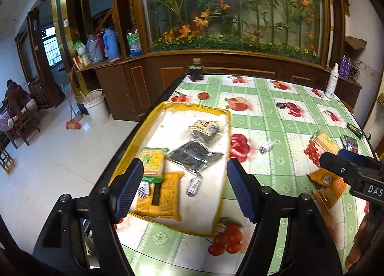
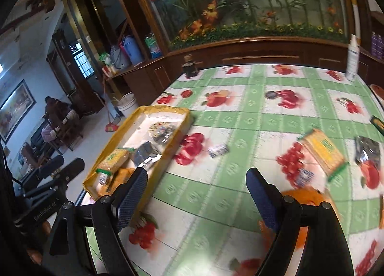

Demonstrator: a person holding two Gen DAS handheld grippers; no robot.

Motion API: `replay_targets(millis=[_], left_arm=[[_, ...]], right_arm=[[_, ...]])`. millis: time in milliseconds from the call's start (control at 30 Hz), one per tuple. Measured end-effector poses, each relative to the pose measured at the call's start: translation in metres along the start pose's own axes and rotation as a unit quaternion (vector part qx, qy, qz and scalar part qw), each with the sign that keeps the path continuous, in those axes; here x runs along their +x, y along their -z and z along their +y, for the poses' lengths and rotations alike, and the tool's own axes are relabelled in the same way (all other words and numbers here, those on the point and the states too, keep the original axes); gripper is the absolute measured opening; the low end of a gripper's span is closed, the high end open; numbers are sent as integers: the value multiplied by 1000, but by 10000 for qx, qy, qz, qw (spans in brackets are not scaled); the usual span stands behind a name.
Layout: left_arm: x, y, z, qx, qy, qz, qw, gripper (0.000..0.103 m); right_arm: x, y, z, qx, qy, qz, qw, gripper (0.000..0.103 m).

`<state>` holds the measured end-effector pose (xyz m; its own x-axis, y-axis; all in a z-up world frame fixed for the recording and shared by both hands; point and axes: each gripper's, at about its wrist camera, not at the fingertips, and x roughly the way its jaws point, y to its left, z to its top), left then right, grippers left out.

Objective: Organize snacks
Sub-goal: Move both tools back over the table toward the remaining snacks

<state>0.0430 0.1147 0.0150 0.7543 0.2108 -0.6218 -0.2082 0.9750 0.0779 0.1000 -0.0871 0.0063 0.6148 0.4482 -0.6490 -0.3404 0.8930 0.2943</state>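
The only writing I can read is "DAS" on the body of my right tool [image 1: 336, 163] where it enters the left wrist view; the snack labels are too blurred to make out. My left tool [image 1: 184, 187] hangs wide open over the yellow-rimmed tray [image 1: 192, 108] with nothing between its pads. My right tool [image 2: 196, 194] is also spread wide and empty, over bare tablecloth [image 2: 240, 117].

The tray sits at the worktop's left edge, close to the drop to the white tiled floor [image 1: 60, 156]. In it lie a yellow cracker pack [image 1: 153, 160], an orange packet [image 1: 163, 199], a dark foil pouch [image 1: 194, 156], another pouch [image 1: 206, 129] and small white-blue sweets [image 1: 193, 186].

Loose on the green checked fruit-print cloth are a white-blue sweet [image 2: 217, 150] just beside the tray, a second yellow cracker pack [image 2: 322, 152], a silver pouch [image 2: 367, 153] and an orange packet [image 2: 304, 198] behind my right finger. The middle of the worktop is open.

A wooden cabinet with a flower display [image 2: 240, 0] stands behind.
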Motion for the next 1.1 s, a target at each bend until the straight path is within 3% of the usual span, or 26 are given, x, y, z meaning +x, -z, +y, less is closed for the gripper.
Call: replay_targets(millis=[400, 733, 967, 1100], left_arm=[[16, 18, -61, 408, 905, 615, 9932, 75], [19, 35, -129, 973, 1820, 1094, 9723, 75], [29, 34, -160, 1298, 1938, 1204, 9649, 75], [46, 24, -150, 1141, 1740, 1215, 9705, 75]], right_arm=[[-56, 71, -101, 674, 922, 90, 9934, 86], [-89, 102, -157, 1203, 1281, 35, 9844, 86], [-102, 102, -175, 1350, 1388, -82, 9810, 86], [-96, 89, -176, 1179, 1317, -101, 9842, 86]])
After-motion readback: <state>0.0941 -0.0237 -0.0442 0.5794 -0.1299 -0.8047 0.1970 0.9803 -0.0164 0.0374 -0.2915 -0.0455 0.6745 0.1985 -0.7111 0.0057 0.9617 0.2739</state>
